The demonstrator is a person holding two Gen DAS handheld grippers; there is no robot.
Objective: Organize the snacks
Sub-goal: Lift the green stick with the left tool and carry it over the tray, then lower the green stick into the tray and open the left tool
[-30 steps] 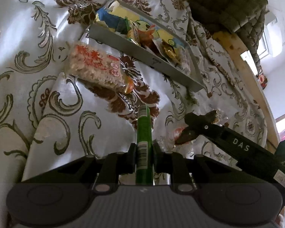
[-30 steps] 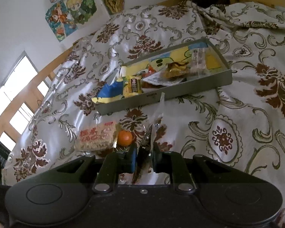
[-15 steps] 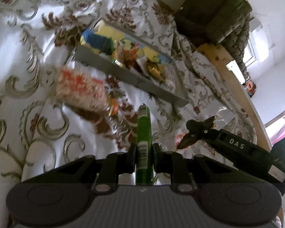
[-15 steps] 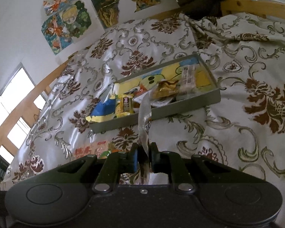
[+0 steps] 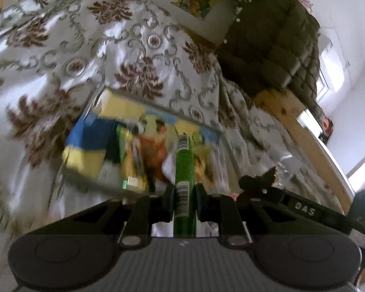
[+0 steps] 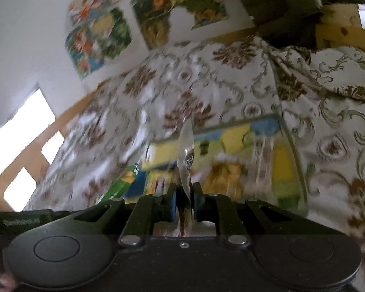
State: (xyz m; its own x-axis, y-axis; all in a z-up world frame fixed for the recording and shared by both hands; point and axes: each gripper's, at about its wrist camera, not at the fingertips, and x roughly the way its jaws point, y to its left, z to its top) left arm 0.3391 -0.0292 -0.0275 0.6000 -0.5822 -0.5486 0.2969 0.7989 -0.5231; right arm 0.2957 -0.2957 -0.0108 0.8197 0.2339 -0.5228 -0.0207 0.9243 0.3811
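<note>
While my left gripper [image 5: 184,192] pinches the green snack stick [image 5: 184,170] between both fingers, the stick pokes straight fwd from the jaws, barcode end out, its tip over the snack tray [image 5: 85,177]. Tray sits just ahead of and below that gripper, on the floral bedspread [image 5: 60,56], w/ blurred packets inside: blue + yellow at left, orange in the middle; can't tell more thru the motion blur.

My right gripper [image 6: 184,200] is closed on a clear wrapper snack [image 6: 186,150], thin crinkly film standing up from between the fingers, dark contents down in the jaws. Same tray [image 6: 296,160] lies ahead of it, slightly to the right, yellow/blue inside. From the right wrist view the green stick [image 6: 116,185] shows at lower left, angled toward the tray, w/ the left gripper's black body along the left edge.

From the left wrist view the right gripper [image 5: 258,182] comes in from the right, close beside mine, nose pointing at the tray's near right corner w/ the clear film at its tip. So both grippers + loads crowd the tray's near side.

Farther out: dark quilted jacket [image 5: 275,48] hung over a wooden bed frame [image 5: 304,133] beyond and right of the tray, cartoon posters [image 6: 97,39] on the wall behind, bright window [image 6: 19,121] at left.
</note>
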